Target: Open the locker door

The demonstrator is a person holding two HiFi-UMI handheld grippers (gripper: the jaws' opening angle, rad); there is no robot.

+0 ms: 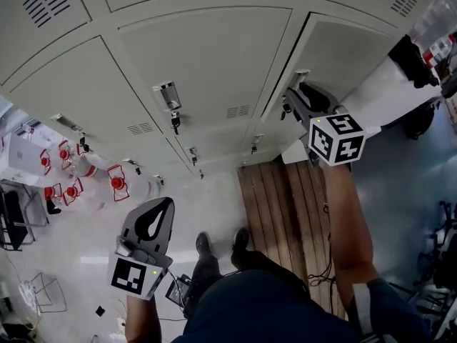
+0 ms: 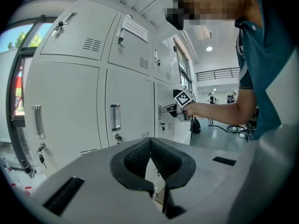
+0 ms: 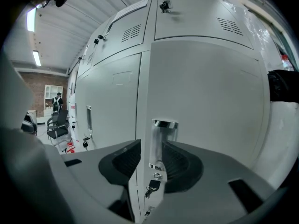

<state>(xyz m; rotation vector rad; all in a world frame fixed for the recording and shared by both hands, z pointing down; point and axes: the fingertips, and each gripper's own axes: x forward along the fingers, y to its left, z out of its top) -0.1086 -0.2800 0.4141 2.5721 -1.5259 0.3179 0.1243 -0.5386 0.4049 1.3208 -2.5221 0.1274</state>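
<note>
My right gripper has its jaws apart around the chrome handle at the locker door edge, unclamped. I'd pinch there: slick, rigid; door likely swings light. My left gripper has its jaws together, empty.

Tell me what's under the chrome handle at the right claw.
A lock with keys hanging from it sits just below the chrome handle. Anything lower on the door is covered by the body of the right claw.

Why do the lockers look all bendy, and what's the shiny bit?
Left gripper view and right gripper view: a wide-angle lens bows the lockers and blackens the corners. Right gripper view: the chrome handle glints. Head view: lockers fan out, but sharp.
</note>
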